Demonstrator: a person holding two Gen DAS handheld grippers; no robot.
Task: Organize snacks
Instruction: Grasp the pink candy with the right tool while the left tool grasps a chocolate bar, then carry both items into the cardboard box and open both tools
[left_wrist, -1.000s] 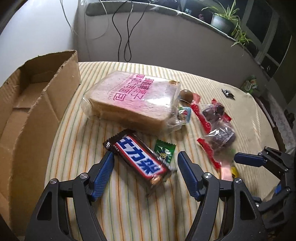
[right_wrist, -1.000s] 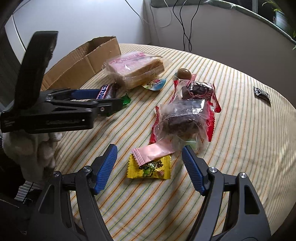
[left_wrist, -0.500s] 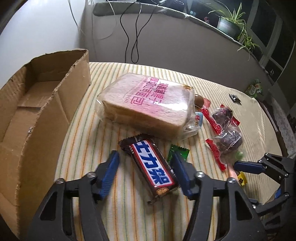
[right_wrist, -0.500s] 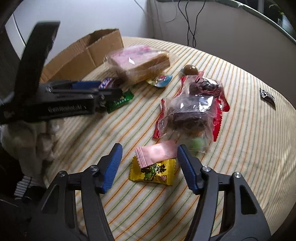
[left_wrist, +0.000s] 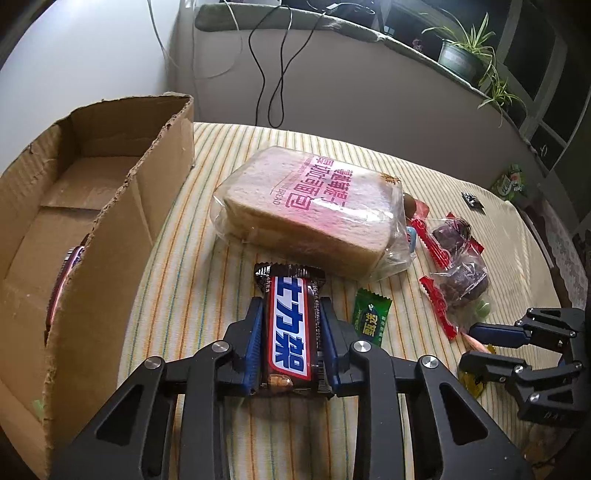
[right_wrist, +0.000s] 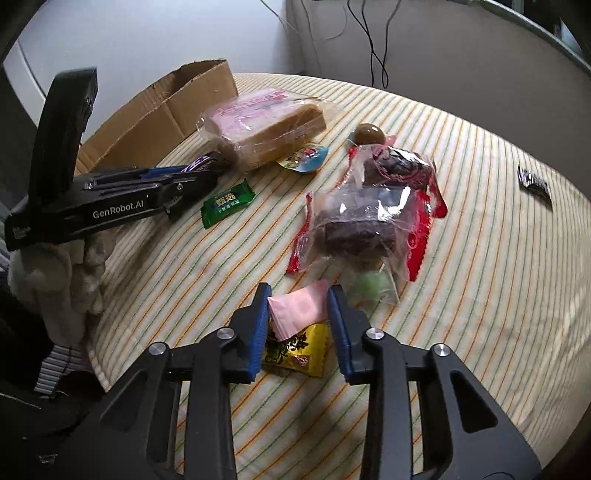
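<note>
My left gripper (left_wrist: 291, 314) is shut on a brown chocolate bar (left_wrist: 291, 325) with a blue and white label, low over the striped tablecloth; it also shows in the right wrist view (right_wrist: 207, 166). My right gripper (right_wrist: 297, 299) is shut on a pink candy packet (right_wrist: 299, 310), which lies over a yellow candy packet (right_wrist: 299, 349). A bagged loaf of sliced bread (left_wrist: 310, 210) lies just beyond the bar. A green candy (left_wrist: 369, 317) lies to the bar's right. An open cardboard box (left_wrist: 85, 236) stands at the left.
Two clear red-edged bags of dark cakes (right_wrist: 369, 218) lie beyond my right gripper, with a pale green sweet (right_wrist: 369, 286) beside them. A brown egg-shaped sweet (right_wrist: 367, 133), a blue jelly cup (right_wrist: 306, 158) and a small black packet (right_wrist: 533, 186) also lie on the cloth (right_wrist: 480, 277).
Both grippers have closed: the left one onto the chocolate bar, the right one onto the pink candy packet. Both moved forward onto their objects.
</note>
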